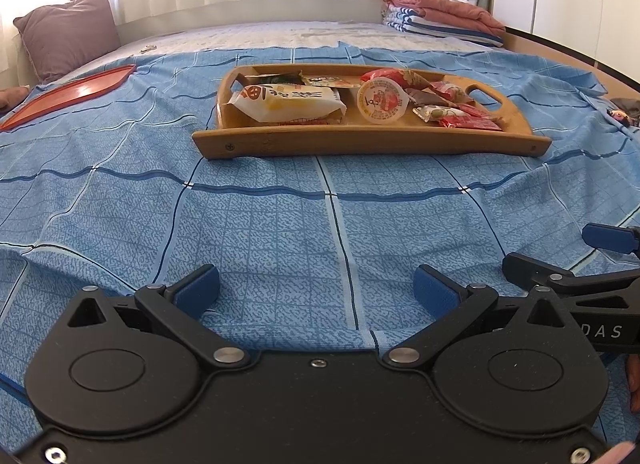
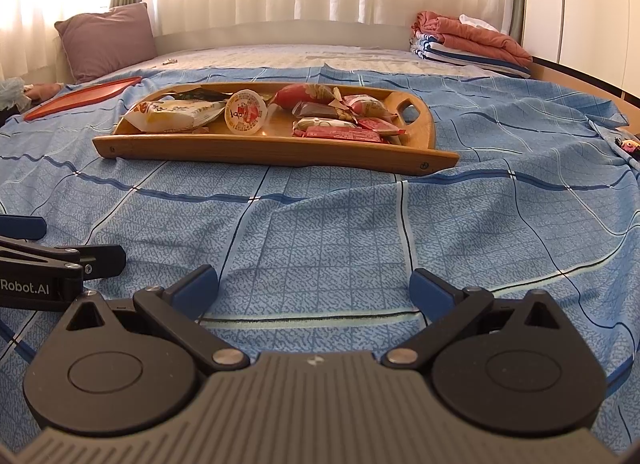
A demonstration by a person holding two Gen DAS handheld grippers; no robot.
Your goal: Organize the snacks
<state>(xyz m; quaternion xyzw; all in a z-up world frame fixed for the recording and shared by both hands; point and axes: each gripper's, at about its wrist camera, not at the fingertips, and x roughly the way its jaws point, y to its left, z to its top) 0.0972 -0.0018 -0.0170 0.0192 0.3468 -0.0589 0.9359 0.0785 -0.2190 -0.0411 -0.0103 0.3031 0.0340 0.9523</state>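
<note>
A wooden tray (image 1: 360,140) (image 2: 248,152) sits on the blue checked bedspread ahead of both grippers. It holds a white and yellow snack bag (image 1: 288,104) (image 2: 172,112), a round sealed jelly cup (image 1: 382,100) (image 2: 246,114) and several red and brown wrapped sweets (image 1: 452,104) (image 2: 344,116). My left gripper (image 1: 316,290) is open and empty, low over the bedspread, well short of the tray. My right gripper (image 2: 314,288) is open and empty too, beside the left one. Each gripper's side shows in the other's view (image 1: 592,264) (image 2: 52,260).
A flat red tray (image 1: 72,94) (image 2: 80,98) lies at the far left of the bed. A purple pillow (image 1: 68,32) (image 2: 106,38) leans at the back left. Folded towels (image 1: 440,16) (image 2: 472,42) are stacked at the back right. The wooden bed edge (image 1: 600,72) runs along the right.
</note>
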